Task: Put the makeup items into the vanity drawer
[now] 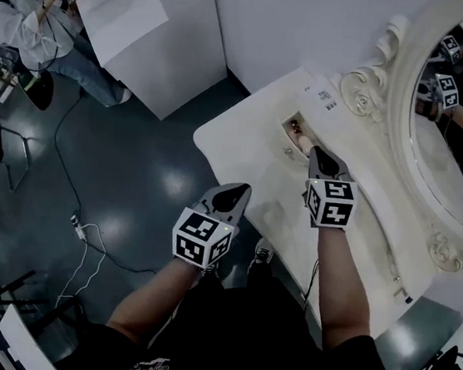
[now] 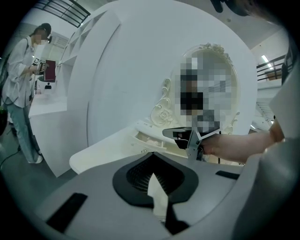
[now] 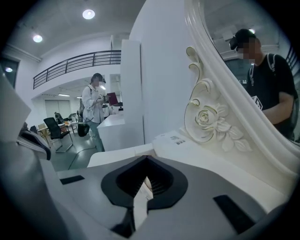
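Over the drawer [image 1: 286,138], head view: your right gripper [image 1: 315,151] hangs just above its open end, and makeup items [image 1: 298,134] lie inside. Your left gripper [image 1: 239,191] waits near the drawer front.
Left gripper view: jaws together, nothing between them, drawer [image 2: 145,139] ahead.
Right gripper view: jaws together, empty.
Closing looks next, so push the drawer front squarely and keep your tips clear of the contents.

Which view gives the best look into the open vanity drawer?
The head view: it looks down into the drawer, with items visible inside, just beyond the right gripper. The left gripper view shows only the drawer front, side-on. The right gripper view does not show it.
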